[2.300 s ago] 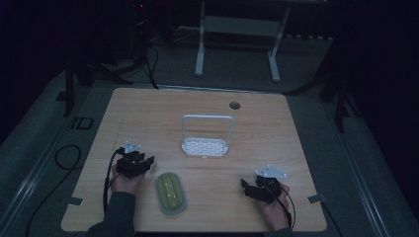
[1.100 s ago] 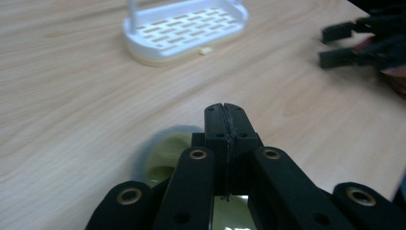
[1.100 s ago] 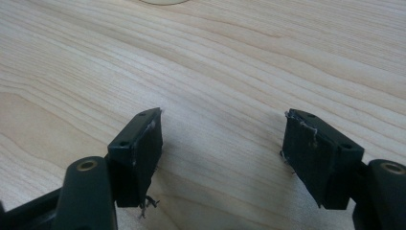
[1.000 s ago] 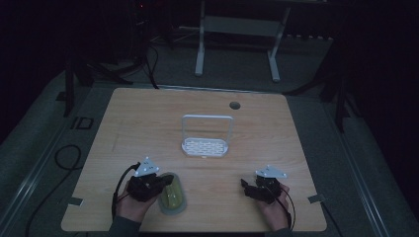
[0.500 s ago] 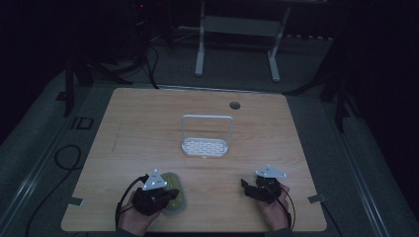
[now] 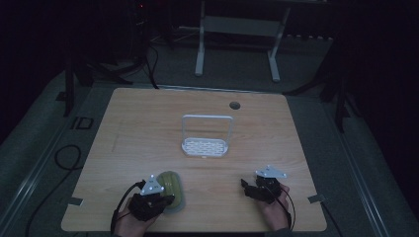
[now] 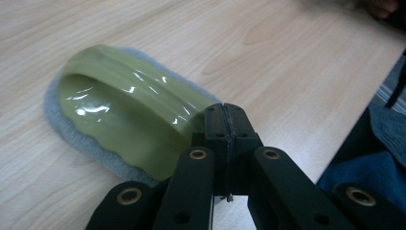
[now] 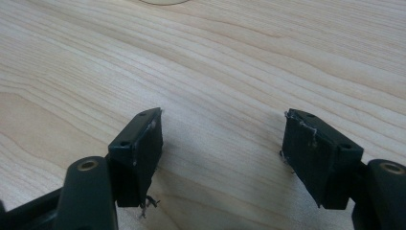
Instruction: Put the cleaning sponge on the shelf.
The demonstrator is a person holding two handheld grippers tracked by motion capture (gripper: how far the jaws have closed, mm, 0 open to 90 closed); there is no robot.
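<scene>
Low in the high view, left of centre, the left tongs sit at the near end of a green scrubbing pad that lies flat on the wooden counter. In the left gripper view the left tongs are pressed tight together, pad against pad with nothing between them, their tips against the edge of the pad's glossy green handle, which sits on a grey felt base. At the lower right of the high view the right tongs rest near the counter's front edge; in the right gripper view the right tongs stand wide apart over bare wood. A white wire rack stands mid-frame, well apart from both.
</scene>
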